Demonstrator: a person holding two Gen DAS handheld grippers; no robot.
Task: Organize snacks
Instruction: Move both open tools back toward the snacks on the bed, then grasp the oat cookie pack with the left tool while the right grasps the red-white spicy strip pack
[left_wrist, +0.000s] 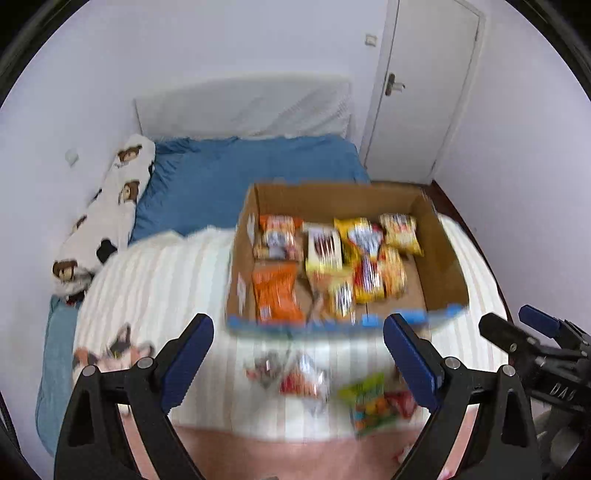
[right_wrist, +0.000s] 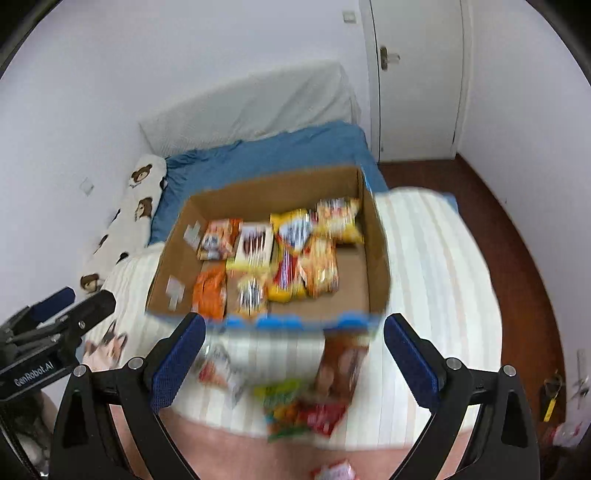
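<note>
A cardboard box (left_wrist: 439, 236) (right_wrist: 375, 236) with blue-edged front flaps sits on the bed and holds several orange and yellow snack packs (left_wrist: 328, 258) (right_wrist: 280, 254). Loose snacks lie in front of it: a clear-and-red pack (left_wrist: 291, 373) (right_wrist: 219, 367), a green candy bag (left_wrist: 369, 404) (right_wrist: 282, 410), a red pack (right_wrist: 325, 415) and a brown pack (right_wrist: 343, 363). My left gripper (left_wrist: 297, 332) is open and empty above the loose snacks. My right gripper (right_wrist: 293, 330) is open and empty, also short of the box. Both views are motion-blurred.
The box rests on a white striped blanket (left_wrist: 159, 280) (right_wrist: 424, 258) over a blue sheet (left_wrist: 251, 166). A bear-print pillow (left_wrist: 110, 206) lies left by the wall. A white door (right_wrist: 417, 77) and dark wood floor (right_wrist: 524, 258) are at the right.
</note>
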